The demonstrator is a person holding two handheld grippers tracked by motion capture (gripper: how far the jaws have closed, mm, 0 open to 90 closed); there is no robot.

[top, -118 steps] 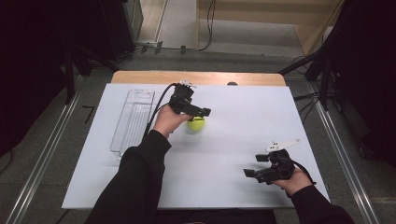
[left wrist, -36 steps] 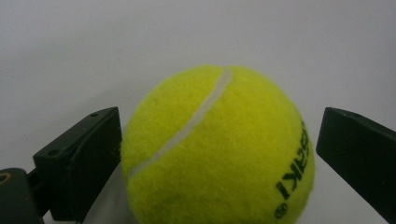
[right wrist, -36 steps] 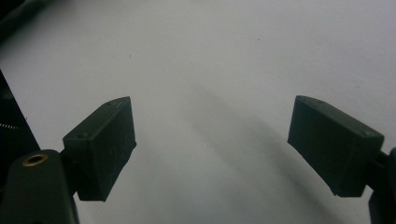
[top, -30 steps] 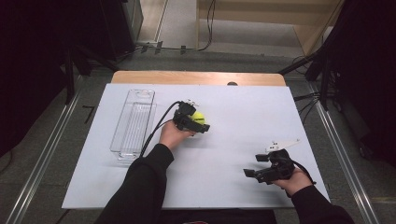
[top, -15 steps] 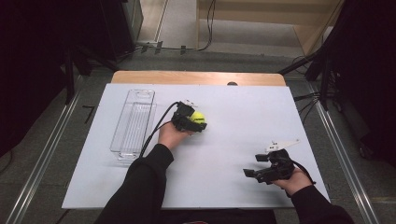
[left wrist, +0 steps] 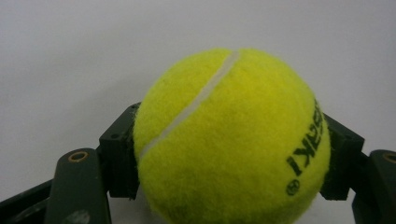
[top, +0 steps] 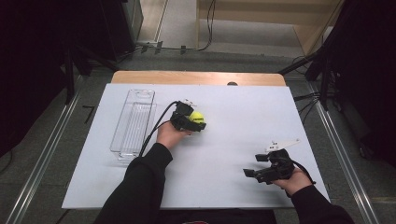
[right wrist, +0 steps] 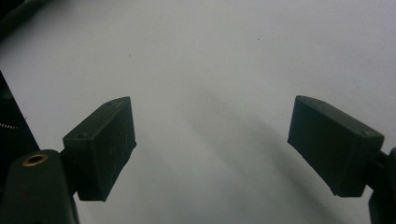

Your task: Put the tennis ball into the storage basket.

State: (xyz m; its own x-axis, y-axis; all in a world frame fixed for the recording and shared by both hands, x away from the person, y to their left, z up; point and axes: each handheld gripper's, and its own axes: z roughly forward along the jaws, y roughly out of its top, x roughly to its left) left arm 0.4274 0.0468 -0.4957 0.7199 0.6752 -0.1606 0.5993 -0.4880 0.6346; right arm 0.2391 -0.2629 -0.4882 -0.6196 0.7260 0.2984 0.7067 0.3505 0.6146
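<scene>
A white sheet point(top: 224, 140) covers the table, leaving a strip of bare wood point(top: 196, 77) along the far edge. On the left of the sheet lies a clear plastic tray point(top: 134, 122), long side running near to far. A small dark spot point(top: 232, 84) sits at the sheet's far edge.

Clear bin point(top: 133, 122) — on white table point(top: 224, 186)

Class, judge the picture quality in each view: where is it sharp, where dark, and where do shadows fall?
High view: the white table is evenly lit, the surroundings nearly black. Left gripper view: the tennis ball shows sharp fuzz and lettering, its underside shaded. Right gripper view: soft, with dim shadows of the open right gripper on the table.
</scene>
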